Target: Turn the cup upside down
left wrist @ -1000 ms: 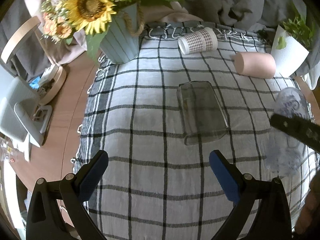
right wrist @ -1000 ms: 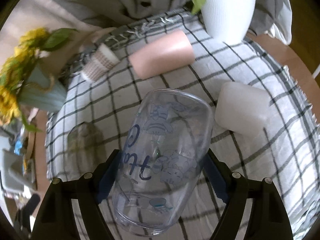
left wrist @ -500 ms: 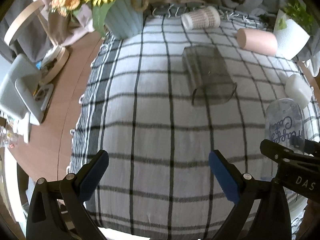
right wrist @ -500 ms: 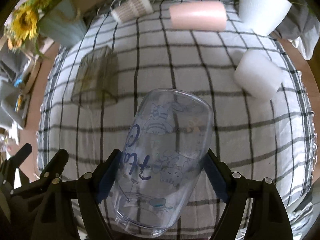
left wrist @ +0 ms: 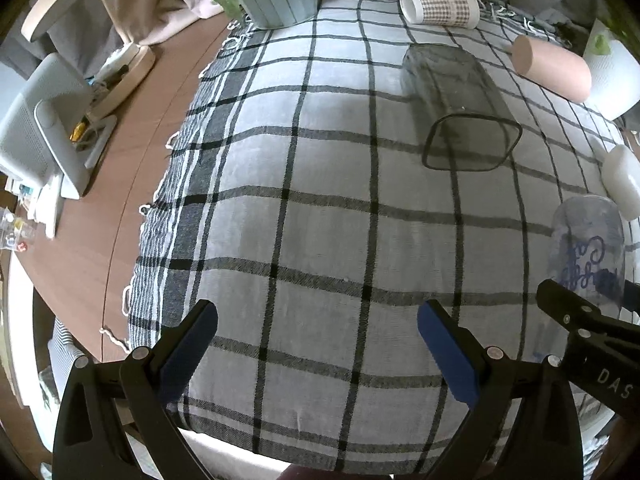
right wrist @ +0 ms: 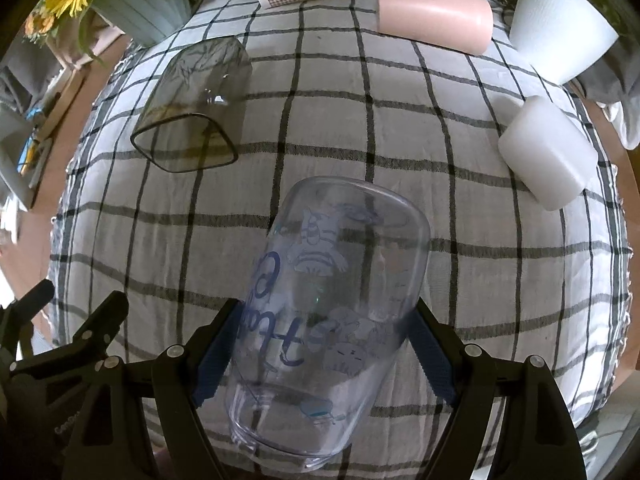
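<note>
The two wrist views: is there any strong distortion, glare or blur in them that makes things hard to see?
Left wrist view: the fisheye bends the checked cloth into a dome; the printed clear cup at the right edge looks smeared. Right wrist view: the same bulge; a small glare spot sits on the smoky glass; the held cup's print stays readable, sharp enough.

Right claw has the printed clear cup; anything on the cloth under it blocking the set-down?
Nothing visible does. The printed clear cup sits in the right claw above bare checked cloth; the smoky glass and white cup lie off to either side.
</note>
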Demonstrator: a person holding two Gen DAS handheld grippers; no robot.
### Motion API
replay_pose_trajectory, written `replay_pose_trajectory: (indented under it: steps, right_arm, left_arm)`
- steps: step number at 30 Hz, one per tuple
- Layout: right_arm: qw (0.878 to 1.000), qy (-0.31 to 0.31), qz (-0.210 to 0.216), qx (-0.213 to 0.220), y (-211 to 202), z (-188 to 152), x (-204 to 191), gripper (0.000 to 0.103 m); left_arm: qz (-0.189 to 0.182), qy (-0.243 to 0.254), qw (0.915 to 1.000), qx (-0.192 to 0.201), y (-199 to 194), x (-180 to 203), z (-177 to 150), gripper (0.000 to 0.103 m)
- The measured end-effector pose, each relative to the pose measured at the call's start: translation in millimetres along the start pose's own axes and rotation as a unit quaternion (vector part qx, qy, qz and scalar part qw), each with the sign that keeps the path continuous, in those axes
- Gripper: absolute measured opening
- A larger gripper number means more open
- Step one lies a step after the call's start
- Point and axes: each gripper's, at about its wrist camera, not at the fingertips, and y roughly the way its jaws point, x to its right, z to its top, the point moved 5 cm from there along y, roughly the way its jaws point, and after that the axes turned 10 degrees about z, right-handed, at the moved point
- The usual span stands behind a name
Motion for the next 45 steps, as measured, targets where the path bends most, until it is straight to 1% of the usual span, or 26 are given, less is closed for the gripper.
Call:
replay_pose_trajectory:
  steps: [3,5,7,9,12,14,17,19,21,24,27,31,34,36,37,42,43,44,45]
  right_arm:
    - [1.000,0.004,0.003,0.000,-0.1,3.1,1.0,0.082]
    - [1.000,0.014,0.013,0.004,-3.2,3.3,2.3,0.082]
    - [0.999,0.020,0.020,0.015,-11.6,3.1,1.8,0.082]
    - [0.999,0.026,0.017,0.040,-29.7,1.8,3.0,0.085]
    - [0.996,0.036,0.017,0.079,-59.9,-1.1,6.1,0.086]
    - [0.993,0.052,0.020,0.100,-78.1,-3.7,12.7,0.086]
    - [0.987,0.085,0.014,0.133,-103.4,-9.0,28.3,0.086]
    - [0.982,0.109,0.005,0.155,-118.5,-11.7,41.3,0.086]
    - [0.976,0.132,-0.004,0.175,-135.1,-20.6,58.0,0.086]
    - [0.969,0.157,-0.009,0.189,-145.8,-25.2,74.6,0.086]
    - [0.963,0.180,-0.015,0.200,-152.8,-32.2,93.0,0.086]
    - [0.959,0.198,-0.017,0.203,-154.8,-42.9,108.6,0.086]
    - [0.957,0.209,-0.011,0.203,-153.5,-47.3,119.0,0.086]
    - [0.957,0.209,-0.010,0.203,-152.0,-46.9,122.6,0.086]
    - [0.956,0.209,-0.009,0.204,-152.0,-48.0,124.1,0.086]
    - [0.958,0.207,0.005,0.199,-149.1,-46.6,131.4,0.086]
    - [0.958,0.206,0.005,0.199,-148.8,-46.3,133.1,0.086]
    - [0.959,0.204,0.004,0.198,-148.5,-45.8,134.8,0.086]
    - [0.959,0.204,0.004,0.198,-148.5,-45.6,135.9,0.086]
  left_arm:
    - [-0.001,0.004,1.0000,0.001,-2.5,1.3,-0.3,0.102]
    - [-0.003,0.004,1.0000,-0.001,-3.8,-0.9,2.2,0.102]
    - [-0.006,0.004,1.0000,0.003,-8.7,-2.6,4.4,0.102]
    - [-0.012,0.006,0.9999,0.009,-16.0,-2.1,7.5,0.102]
    - [-0.039,0.019,0.9990,0.011,-31.2,5.9,10.9,0.102]
    - [-0.060,0.029,0.9977,0.013,-41.8,14.7,13.4,0.102]
    - [-0.084,0.057,0.9946,0.023,-60.7,36.0,17.7,0.102]
    - [-0.103,0.078,0.9913,0.025,-68.9,52.9,19.5,0.102]
    - [-0.127,0.098,0.9869,0.019,-74.5,72.6,21.2,0.102]
    - [-0.151,0.121,0.9810,0.009,-80.3,99.1,23.4,0.102]
    - [-0.148,0.145,0.9782,0.011,-81.6,121.8,27.1,0.102]
    - [-0.143,0.169,0.9752,0.007,-74.7,146.5,33.0,0.102]
    - [-0.131,0.174,0.9759,0.000,-66.9,157.8,36.3,0.100]
    - [-0.125,0.176,0.9763,-0.008,-60.3,164.3,37.2,0.096]
    - [-0.127,0.178,0.9757,-0.014,-56.6,168.2,37.3,0.096]
    - [-0.119,0.177,0.9763,-0.036,-43.1,181.7,36.8,0.086]
    - [-0.116,0.177,0.9765,-0.040,-40.8,183.4,36.4,0.078]
    - [-0.120,0.175,0.9762,-0.044,-39.2,185.4,35.7,0.072]
    - [-0.121,0.175,0.9761,-0.046,-38.5,186.8,35.5,0.072]
